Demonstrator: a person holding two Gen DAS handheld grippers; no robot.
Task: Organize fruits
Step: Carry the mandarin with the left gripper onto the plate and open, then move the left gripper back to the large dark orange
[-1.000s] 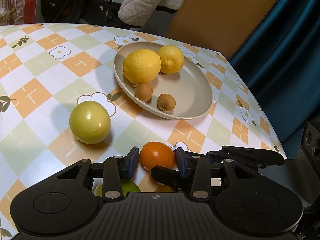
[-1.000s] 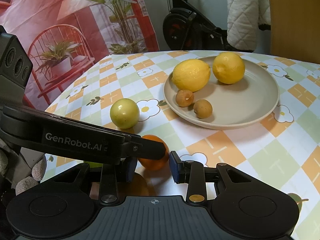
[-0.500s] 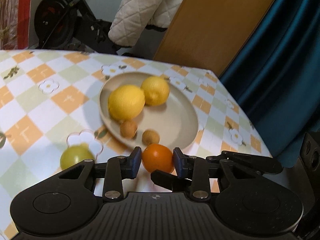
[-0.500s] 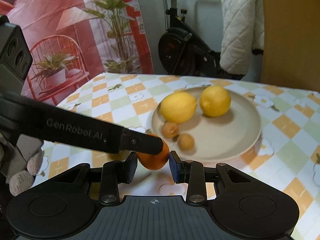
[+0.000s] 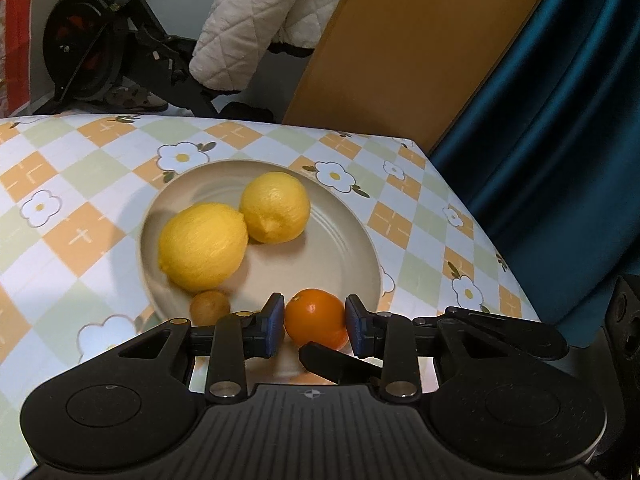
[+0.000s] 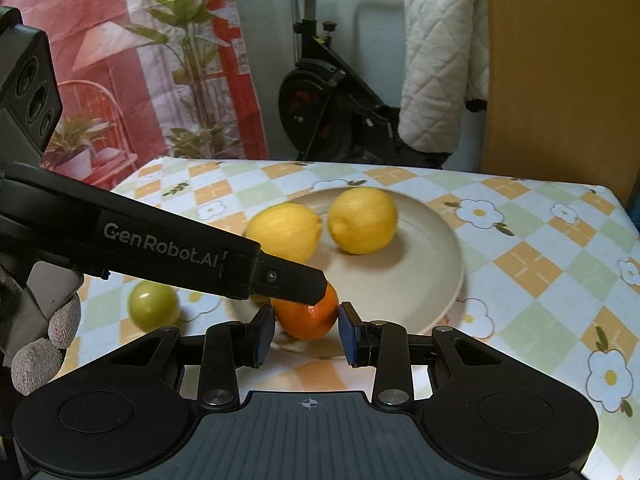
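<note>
My left gripper (image 5: 315, 326) is shut on an orange (image 5: 316, 325) and holds it above the near rim of a beige plate (image 5: 352, 240). The plate holds two lemons (image 5: 202, 246) (image 5: 276, 207) and a small brown fruit (image 5: 209, 307). In the right wrist view the same orange (image 6: 308, 312) sits between the fingers of my right gripper (image 6: 307, 334), whose pads stand slightly apart from it; the left gripper's finger (image 6: 280, 278) reaches across onto it. A green round fruit (image 6: 153, 307) lies on the table left of the plate (image 6: 440, 264).
The table wears a checked flower-print cloth (image 5: 80, 208). Its right edge (image 5: 480, 224) borders a dark teal curtain. An exercise bike (image 6: 332, 92) with a white quilted jacket and an orange board stand behind the table.
Both grippers moved up and forward together with the orange, from the table in front of the plate to over the plate's near rim. The green fruit stays behind on the cloth.
</note>
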